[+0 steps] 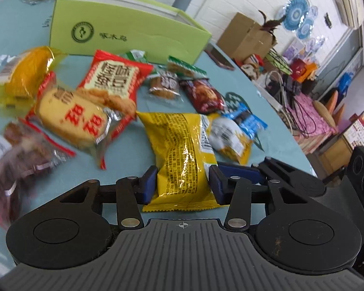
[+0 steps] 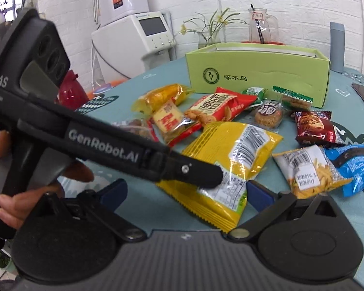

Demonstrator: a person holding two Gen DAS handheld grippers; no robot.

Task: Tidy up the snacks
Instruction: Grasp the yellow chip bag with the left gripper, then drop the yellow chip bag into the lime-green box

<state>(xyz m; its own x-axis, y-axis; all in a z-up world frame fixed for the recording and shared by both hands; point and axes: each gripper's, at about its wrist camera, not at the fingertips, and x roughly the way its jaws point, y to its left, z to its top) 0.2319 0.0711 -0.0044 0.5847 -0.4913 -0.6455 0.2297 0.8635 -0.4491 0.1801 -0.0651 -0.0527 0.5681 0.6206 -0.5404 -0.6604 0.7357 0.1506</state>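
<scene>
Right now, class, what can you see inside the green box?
Only the pale inner lining along the rim of the green box shows. Its front wall hides the floor, so any contents stay unseen.

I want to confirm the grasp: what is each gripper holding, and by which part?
The left gripper pinches the yellow snack bag across its lower end, near the crimped seam. The right gripper is open and holds nothing.

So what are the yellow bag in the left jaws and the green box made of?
Yellow bag: looks like thin glossy plastic film, judging by its bright glare, crinkles and zigzag-cut sealed edge. Green box: probably matte printed cardboard, with flat stiff walls, sharp corners and no shine.
</scene>
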